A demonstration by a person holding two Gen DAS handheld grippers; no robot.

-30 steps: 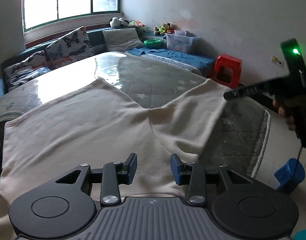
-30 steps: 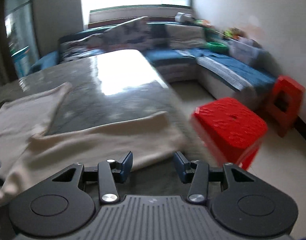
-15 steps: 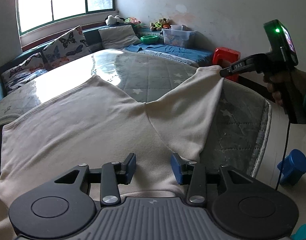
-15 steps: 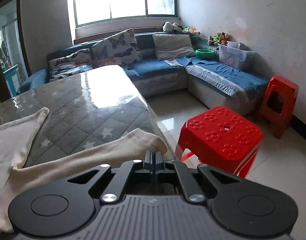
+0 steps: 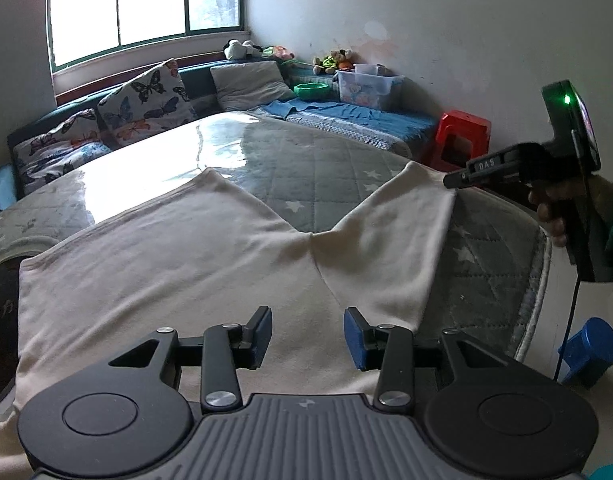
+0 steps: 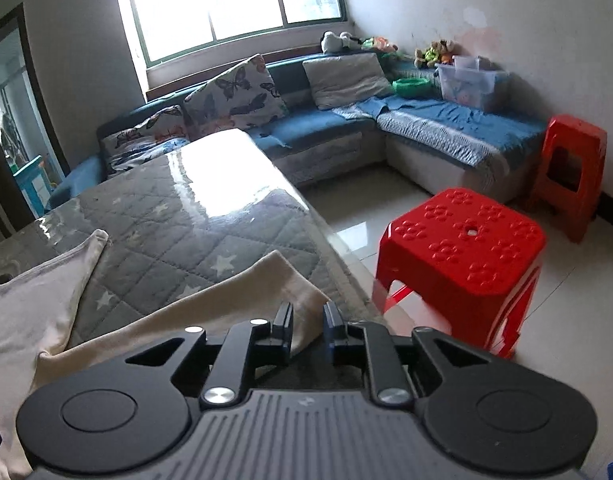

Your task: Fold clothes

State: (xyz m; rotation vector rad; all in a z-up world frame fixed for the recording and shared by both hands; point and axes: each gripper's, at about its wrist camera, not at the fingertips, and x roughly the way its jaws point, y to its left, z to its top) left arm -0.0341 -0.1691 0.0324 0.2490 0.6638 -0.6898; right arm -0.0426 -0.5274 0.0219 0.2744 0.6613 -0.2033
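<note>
A cream long-sleeved garment [image 5: 166, 272] lies spread flat on the quilted grey table [image 5: 326, 168]. My left gripper [image 5: 308, 336] hovers open just above its near edge, with nothing between the blue pads. The right sleeve [image 5: 390, 240] runs out toward the table's right edge. My right gripper [image 5: 452, 181], held in a person's hand [image 5: 550, 208], has its tip at that sleeve's cuff. In the right wrist view the right gripper [image 6: 308, 330] has its jaws a narrow gap apart, and the corner of the cuff [image 6: 226, 304] lies between them.
A red plastic stool [image 6: 462, 256] stands on the floor just past the table's right edge, and a taller red stool [image 6: 574, 168] stands by the wall. A blue object [image 5: 590, 350] sits on the floor. A blue corner sofa [image 6: 326, 132] with cushions lines the far walls.
The right gripper was open, then fully shut at the sleeve cuff, and now its jaws stand slightly apart. The left gripper has stayed open over the garment.
</note>
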